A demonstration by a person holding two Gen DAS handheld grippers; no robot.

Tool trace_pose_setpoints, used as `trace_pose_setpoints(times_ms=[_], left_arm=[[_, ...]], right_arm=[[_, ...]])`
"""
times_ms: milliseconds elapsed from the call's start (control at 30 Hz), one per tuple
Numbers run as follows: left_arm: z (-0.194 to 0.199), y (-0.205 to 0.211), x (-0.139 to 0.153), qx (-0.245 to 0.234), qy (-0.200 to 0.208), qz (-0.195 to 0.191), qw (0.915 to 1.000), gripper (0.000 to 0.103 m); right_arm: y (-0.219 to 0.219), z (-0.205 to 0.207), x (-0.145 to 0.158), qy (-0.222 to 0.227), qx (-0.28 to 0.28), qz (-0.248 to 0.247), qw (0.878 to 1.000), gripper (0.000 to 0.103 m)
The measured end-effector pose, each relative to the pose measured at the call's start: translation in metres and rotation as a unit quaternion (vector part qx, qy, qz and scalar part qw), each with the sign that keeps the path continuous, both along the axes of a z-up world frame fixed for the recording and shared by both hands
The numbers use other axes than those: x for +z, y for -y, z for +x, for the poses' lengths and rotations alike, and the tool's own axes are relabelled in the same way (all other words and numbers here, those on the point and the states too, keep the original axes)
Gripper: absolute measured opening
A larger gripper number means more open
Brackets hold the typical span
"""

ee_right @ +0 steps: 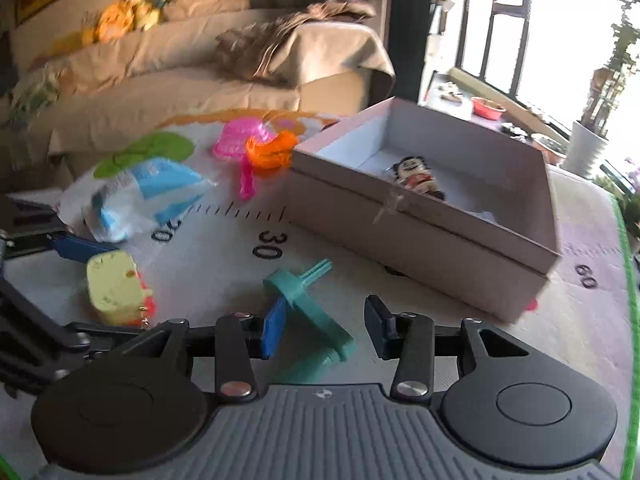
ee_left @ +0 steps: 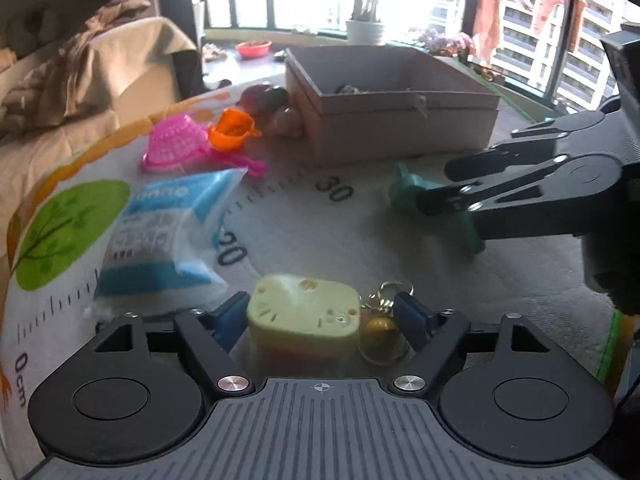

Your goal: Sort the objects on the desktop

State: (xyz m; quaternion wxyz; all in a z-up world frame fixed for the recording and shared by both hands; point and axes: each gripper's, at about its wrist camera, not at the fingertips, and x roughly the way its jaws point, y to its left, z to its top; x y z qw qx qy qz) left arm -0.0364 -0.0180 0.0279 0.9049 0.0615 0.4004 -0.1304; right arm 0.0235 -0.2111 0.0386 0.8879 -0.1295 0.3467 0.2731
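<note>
My left gripper (ee_left: 322,314) is open around a pale yellow toy block (ee_left: 303,309) with a gold bell keychain (ee_left: 382,338) beside it; the pads stand close on either side, and contact is unclear. The block also shows in the right wrist view (ee_right: 114,286). My right gripper (ee_right: 326,328) is open and straddles a teal plastic toy (ee_right: 310,312) lying on the mat; it shows in the left wrist view (ee_left: 460,184) over the same toy (ee_left: 408,190). An open cardboard box (ee_right: 420,256) holds a small doll (ee_right: 418,178).
A blue-and-white packet (ee_left: 160,236), a pink toy basket (ee_left: 176,144), an orange toy cup (ee_left: 234,128) and dark reddish toys (ee_left: 266,98) lie on the ruler-printed mat (ee_left: 340,232) left of the box (ee_left: 400,128). A sofa stands behind.
</note>
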Motion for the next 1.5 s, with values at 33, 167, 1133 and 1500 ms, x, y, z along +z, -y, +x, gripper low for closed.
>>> trace_pose_setpoints(times_ms=[33, 167, 1133, 1500], left_arm=[[-0.001, 0.0, 0.0, 0.006, -0.004, -0.004, 1.0, 0.083], [-0.001, 0.001, 0.001, 0.036, -0.017, -0.017, 0.9991, 0.083], [0.005, 0.013, -0.003, 0.016, 0.015, 0.029, 0.9993, 0.072], [0.015, 0.025, 0.023, -0.024, 0.045, -0.009, 0.9987, 0.061]], right_arm=[[-0.004, 0.003, -0.003, -0.006, 0.005, -0.007, 1.0, 0.041], [-0.009, -0.001, -0.002, -0.013, 0.021, -0.006, 1.0, 0.018], [0.065, -0.039, 0.009, 0.009, -0.063, 0.042, 0.997, 0.014], [0.059, -0.023, 0.001, -0.013, -0.068, 0.015, 0.997, 0.035]])
